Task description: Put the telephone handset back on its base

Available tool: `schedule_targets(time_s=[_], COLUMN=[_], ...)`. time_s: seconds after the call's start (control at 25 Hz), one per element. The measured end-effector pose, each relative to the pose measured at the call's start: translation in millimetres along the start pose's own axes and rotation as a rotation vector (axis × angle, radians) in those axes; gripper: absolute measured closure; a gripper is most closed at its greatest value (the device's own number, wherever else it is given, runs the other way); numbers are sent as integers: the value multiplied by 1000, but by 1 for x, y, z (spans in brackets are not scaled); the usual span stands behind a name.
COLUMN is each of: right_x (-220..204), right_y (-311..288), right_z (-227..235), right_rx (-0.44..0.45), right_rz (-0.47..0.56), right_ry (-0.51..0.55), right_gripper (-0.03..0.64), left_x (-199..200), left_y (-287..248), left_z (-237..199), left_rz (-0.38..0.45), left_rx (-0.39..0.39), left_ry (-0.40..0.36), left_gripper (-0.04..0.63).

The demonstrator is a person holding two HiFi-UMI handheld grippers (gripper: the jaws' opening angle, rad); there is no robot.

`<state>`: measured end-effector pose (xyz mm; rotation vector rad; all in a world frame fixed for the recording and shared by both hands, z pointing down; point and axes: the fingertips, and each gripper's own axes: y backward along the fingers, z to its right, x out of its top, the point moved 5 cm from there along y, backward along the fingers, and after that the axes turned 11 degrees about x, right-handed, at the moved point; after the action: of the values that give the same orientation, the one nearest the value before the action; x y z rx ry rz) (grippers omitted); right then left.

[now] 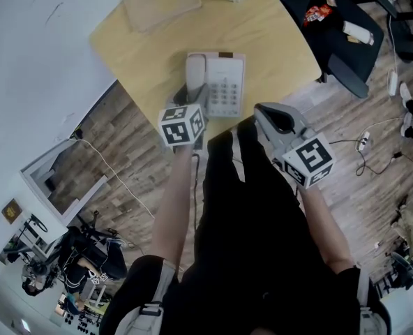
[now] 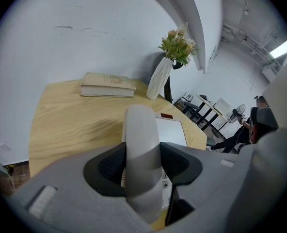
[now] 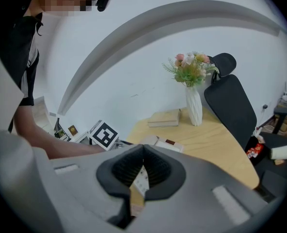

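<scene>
A white telephone base (image 1: 226,82) with a keypad sits on the round wooden table (image 1: 276,40). The pale handset (image 1: 195,74) lies along the base's left side; whether it is fully seated I cannot tell. My left gripper (image 1: 190,98) is shut on the handset's near end, and in the left gripper view the handset (image 2: 141,144) fills the gap between the dark pads, with the base (image 2: 171,131) just beyond. My right gripper (image 1: 262,110) hovers off the table's near edge, right of the phone, shut and empty (image 3: 143,152). It looks toward the base (image 3: 164,143).
A closed book (image 1: 161,4) lies at the table's far left, and a white vase of flowers (image 2: 159,77) stands at its far edge. A black office chair (image 1: 332,26) stands right of the table. Cables and a power strip (image 1: 363,143) lie on the wooden floor.
</scene>
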<state>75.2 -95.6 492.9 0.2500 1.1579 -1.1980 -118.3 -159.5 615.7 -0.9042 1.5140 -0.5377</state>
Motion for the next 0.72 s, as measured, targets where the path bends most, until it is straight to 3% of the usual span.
schedule_targets(time_s=[0.36, 0.72], right_x=[-3, -3], right_y=[2, 0], right_z=[0, -1], right_rx=[-6, -8], right_rz=[7, 9], right_ry=[-7, -9], right_gripper=[614, 614], left_x=[4, 5], left_y=[-6, -8], left_z=[1, 0], left_rz=[8, 1], left_rx=[0, -38], left_ry=[9, 84], left_gripper=[374, 382])
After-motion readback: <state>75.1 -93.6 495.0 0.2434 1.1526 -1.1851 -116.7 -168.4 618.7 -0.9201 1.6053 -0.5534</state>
